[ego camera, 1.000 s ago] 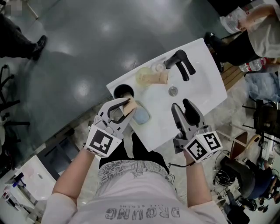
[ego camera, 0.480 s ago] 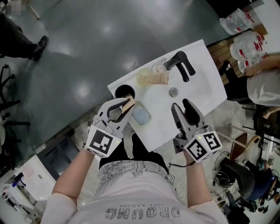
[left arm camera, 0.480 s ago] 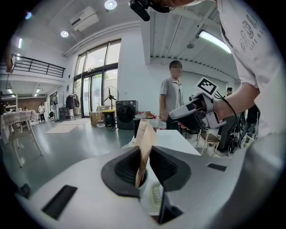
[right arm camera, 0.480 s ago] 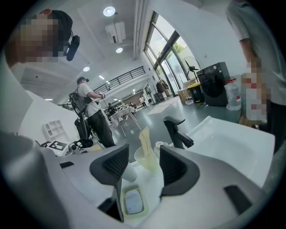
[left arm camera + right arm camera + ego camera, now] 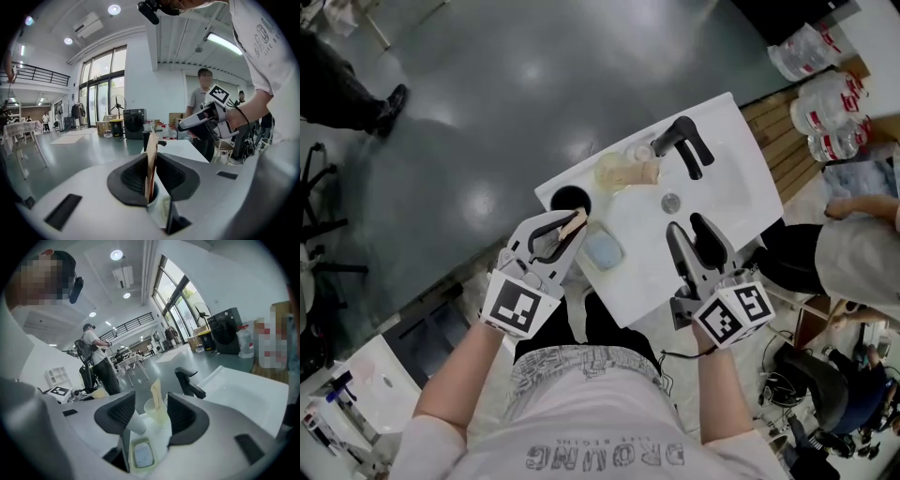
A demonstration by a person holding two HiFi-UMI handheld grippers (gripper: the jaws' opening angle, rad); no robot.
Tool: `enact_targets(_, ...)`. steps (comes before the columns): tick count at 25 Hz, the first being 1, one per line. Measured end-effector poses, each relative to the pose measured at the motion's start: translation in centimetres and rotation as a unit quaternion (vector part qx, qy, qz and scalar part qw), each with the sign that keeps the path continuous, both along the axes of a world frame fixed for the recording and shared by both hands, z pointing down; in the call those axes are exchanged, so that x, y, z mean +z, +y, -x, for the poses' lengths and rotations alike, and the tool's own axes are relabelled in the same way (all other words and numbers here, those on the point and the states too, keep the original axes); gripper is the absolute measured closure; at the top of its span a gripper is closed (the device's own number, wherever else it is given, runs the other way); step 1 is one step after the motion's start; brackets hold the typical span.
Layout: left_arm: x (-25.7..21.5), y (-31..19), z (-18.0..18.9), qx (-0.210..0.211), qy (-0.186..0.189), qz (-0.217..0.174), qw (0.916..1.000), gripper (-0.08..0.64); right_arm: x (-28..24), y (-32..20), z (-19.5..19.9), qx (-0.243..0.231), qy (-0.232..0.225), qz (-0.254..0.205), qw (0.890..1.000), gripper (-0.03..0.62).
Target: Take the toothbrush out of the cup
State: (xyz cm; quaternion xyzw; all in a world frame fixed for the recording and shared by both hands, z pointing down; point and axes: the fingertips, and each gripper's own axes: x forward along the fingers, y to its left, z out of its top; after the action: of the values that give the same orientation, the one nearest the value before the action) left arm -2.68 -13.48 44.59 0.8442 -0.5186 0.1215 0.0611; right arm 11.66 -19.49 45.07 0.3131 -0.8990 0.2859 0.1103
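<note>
A flat tan toothbrush [image 5: 152, 145] stands upright between the jaws of my left gripper [image 5: 151, 161]. The jaws have just been closing and now press on it. Its lower end reaches into a white cup [image 5: 158, 206] just under the jaws. In the head view the left gripper [image 5: 572, 230] holds the toothbrush [image 5: 575, 223] beside a dark round cup [image 5: 570, 199] at the basin's left corner. My right gripper [image 5: 688, 225] hovers open over the basin with nothing between its fingers. The right gripper [image 5: 151, 399] points at a pale translucent cup [image 5: 149, 408].
The white basin [image 5: 727, 183] carries a black faucet [image 5: 684, 141], a drain [image 5: 672, 199], the translucent cup [image 5: 614, 172] and a light blue soap dish [image 5: 603, 249]. Grey floor lies beyond. Water bottles [image 5: 825, 103] and a seated person are at the right.
The left jaws have drawn in on the toothbrush, and that gripper has lifted slightly. The right gripper has kept still. The person at the right edge has shifted.
</note>
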Motion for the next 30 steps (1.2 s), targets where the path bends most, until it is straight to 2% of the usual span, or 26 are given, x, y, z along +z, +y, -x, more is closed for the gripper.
enact_targets(18, -7.2, 0.0, 1.4, -0.01, -0.014, -0.062, 0.9979, 0.494, -3.4, 0.4, 0.0, 0.006, -0.025, -0.03, 0.999, 0.367)
enact_targets(30, -12.4, -0.3, 2.3, -0.029, 0.007, -0.093, 0.9952, 0.495, -5.6, 0.0, -0.3, 0.021, -0.047, -0.053, 0.997, 0.368)
